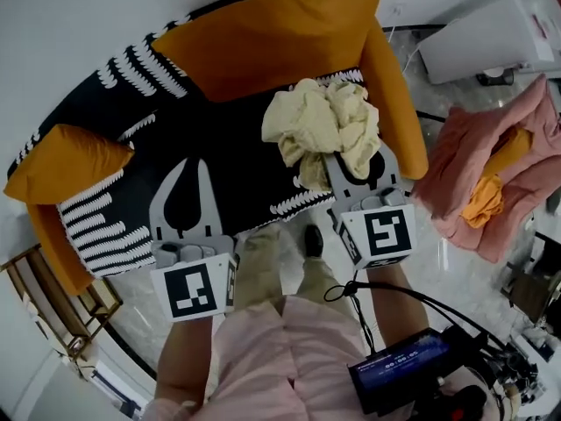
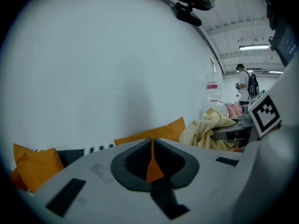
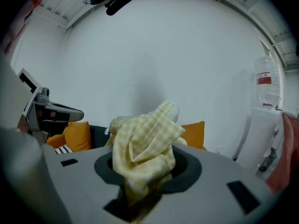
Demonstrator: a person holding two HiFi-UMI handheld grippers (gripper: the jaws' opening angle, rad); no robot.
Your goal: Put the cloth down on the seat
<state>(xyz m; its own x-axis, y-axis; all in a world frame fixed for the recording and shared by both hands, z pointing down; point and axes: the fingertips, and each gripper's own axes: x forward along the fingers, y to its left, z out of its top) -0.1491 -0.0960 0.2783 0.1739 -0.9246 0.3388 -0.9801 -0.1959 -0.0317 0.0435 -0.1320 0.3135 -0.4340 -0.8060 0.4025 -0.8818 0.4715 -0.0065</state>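
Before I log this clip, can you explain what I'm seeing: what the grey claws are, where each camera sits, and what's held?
No robot: a person holds a grey two-jaw tool in each hand. One picture comes from a head camera looking down; the others ride on the tools. The right gripper has its jaws shut on a crumpled yellow cloth, over the black patterned sofa seat. The left gripper is shut and empty. Orange cushions sit on the sofa.

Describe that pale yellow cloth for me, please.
The cloth is pale yellow with a fine check weave, and it looks thin and soft. It is crumpled into a loose bunch, pinched in the jaws of the right hand-held gripper. It hangs over the right end of the black seat, beside the orange armrest. Whether it touches the seat is unclear.
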